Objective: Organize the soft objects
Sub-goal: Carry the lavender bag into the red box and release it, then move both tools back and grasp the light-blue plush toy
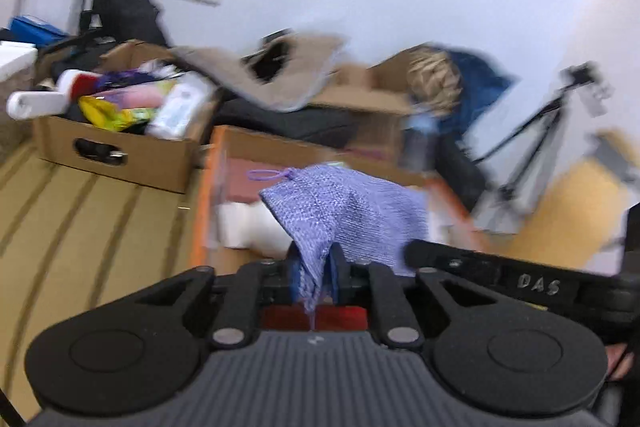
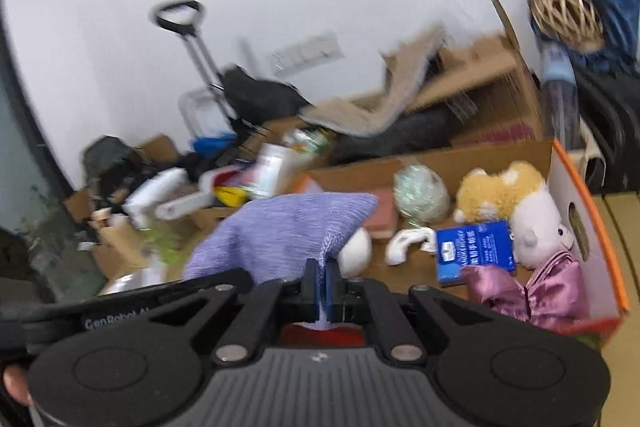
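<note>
Left wrist: both the left claw point(image 1: 316, 267) and right claw point(image 2: 323, 285) pinch a ribbed lavender knit cloth point(image 1: 348, 211).

The left gripper point(image 1: 316, 267) has its jaws pinched together on a fold of purple cloth point(image 1: 344, 207). The right gripper point(image 2: 323, 281) is likewise clamped tight on another edge of it, and the two sit close side by side.

cloth point(image 1: 352, 211) is a nubbly lilac knit, kinda rough. grippers point(image 1: 316, 267) point(image 2: 324, 279) are matt black plastic with ribbed grey housing. box point(image 2: 560, 163) is plain cardboard, doll point(image 2: 536, 283) wears shiny pink satin, bear point(image 2: 496, 191) is fuzzy plush
</note>
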The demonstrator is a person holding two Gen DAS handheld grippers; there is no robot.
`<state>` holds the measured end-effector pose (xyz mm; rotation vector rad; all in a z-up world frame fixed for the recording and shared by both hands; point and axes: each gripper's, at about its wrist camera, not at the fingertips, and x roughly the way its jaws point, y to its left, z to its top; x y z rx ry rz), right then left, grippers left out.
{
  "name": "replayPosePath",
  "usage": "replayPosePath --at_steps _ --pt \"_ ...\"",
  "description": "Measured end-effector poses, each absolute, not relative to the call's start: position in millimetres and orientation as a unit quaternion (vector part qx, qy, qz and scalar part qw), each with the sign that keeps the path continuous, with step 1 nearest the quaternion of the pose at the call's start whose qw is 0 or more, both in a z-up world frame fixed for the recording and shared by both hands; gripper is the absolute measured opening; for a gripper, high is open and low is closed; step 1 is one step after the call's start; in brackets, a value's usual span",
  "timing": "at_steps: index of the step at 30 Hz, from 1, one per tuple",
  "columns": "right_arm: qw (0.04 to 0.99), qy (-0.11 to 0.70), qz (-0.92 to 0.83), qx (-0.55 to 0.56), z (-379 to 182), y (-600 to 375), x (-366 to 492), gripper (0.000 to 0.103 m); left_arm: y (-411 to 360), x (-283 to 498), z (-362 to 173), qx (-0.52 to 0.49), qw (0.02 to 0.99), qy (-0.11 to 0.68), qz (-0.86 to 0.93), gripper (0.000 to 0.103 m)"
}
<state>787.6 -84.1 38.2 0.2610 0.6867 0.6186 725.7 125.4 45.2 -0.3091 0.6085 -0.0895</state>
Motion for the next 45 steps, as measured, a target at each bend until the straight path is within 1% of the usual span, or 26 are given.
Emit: replayPosePath --at_steps 1,2,3,4,5,6,9,11,16,17,18,20,21,24,27,29,31,33,35,37,40,42,45 --pt "0.879 0.357 0.29 0.125 29 -78 804 0.003 126 735 39 -0.146 0.94 0.309 -0.027 0.036" --pt "0.876 0.372 0.281 0.124 21 -74 814 0.003 126 740 34 -0.136 0.94 0.312 -0.019 0.05" --pt "0.876 0.382 0.271 0.113 13 -67 820 0.003 127 741 31 -0.124 0.943 0.308 -0.018 0.051" --pt "0.874 0.394 0.266 0.102 5 -61 824 0.006 128 738 29 -0.118 0.946 0.303 -0.015 0.052" --pt "0.868 0.407 0.267 0.1 -3 -56 825 0.009 130 735 28 -0.116 0.948 0.297 -0.017 0.057" --pt "0.863 0.416 0.269 0.098 -9 -53 826 0.01 133 731 28 -0.117 0.949 0.292 -0.021 0.061" --pt "0.865 0.414 0.266 0.096 -13 -50 822 0.014 142 718 36 -0.117 0.953 0.278 -0.01 0.063" --pt "0.859 0.413 0.284 0.105 -6 -51 818 0.026 143 706 45 -0.101 0.959 0.265 -0.005 0.063" --pt "0.881 0.373 0.28 0.083 37 -67 786 0.027 139 665 79 -0.076 0.969 0.235 -0.015 0.063" --pt "0.884 0.364 0.282 0.081 47 -73 777 0.028 137 656 85 -0.069 0.971 0.229 -0.018 0.064" --pt "0.887 0.356 0.284 0.077 56 -80 767 0.029 133 645 91 -0.061 0.973 0.221 -0.021 0.066" --pt "0.894 0.339 0.285 0.067 74 -97 744 0.036 126 621 102 -0.046 0.977 0.209 -0.026 0.069" --pt "0.898 0.33 0.285 0.062 83 -105 731 0.038 122 608 108 -0.039 0.978 0.203 -0.03 0.074" --pt "0.903 0.311 0.291 0.057 102 -131 689 0.04 107 559 119 -0.005 0.985 0.167 -0.041 0.08" --pt "0.908 0.29 0.298 0.054 110 -152 639 0.047 92 510 120 0.01 0.988 0.148 -0.051 0.084" --pt "0.911 0.272 0.307 0.051 112 -165 602 0.05 84 478 114 0.007 0.988 0.144 -0.062 0.085" --pt "0.913 0.255 0.316 0.05 109 -175 567 0.055 78 448 103 -0.003 0.987 0.146 -0.07 0.089" --pt "0.914 0.245 0.318 0.052 101 -186 534 0.057 73 424 91 0.001 0.986 0.148 -0.075 0.091" --pt "0.913 0.25 0.317 0.059 89 -196 508 0.062 65 399 78 0.016 0.986 0.149 -0.079 0.092" --pt "0.909 0.268 0.314 0.062 75 -202 485 0.065 63 380 69 0.01 0.985 0.157 -0.074 0.094" --pt "0.906 0.285 0.306 0.067 54 -210 448 0.065 64 355 62 -0.013 0.983 0.166 -0.077 0.094" --pt "0.901 0.292 0.307 0.089 45 -217 432 0.065 64 345 62 -0.012 0.983 0.168 -0.075 0.095" --pt "0.904 0.295 0.297 0.084 42 -222 417 0.065 60 338 65 -0.002 0.984 0.166 -0.068 0.095"
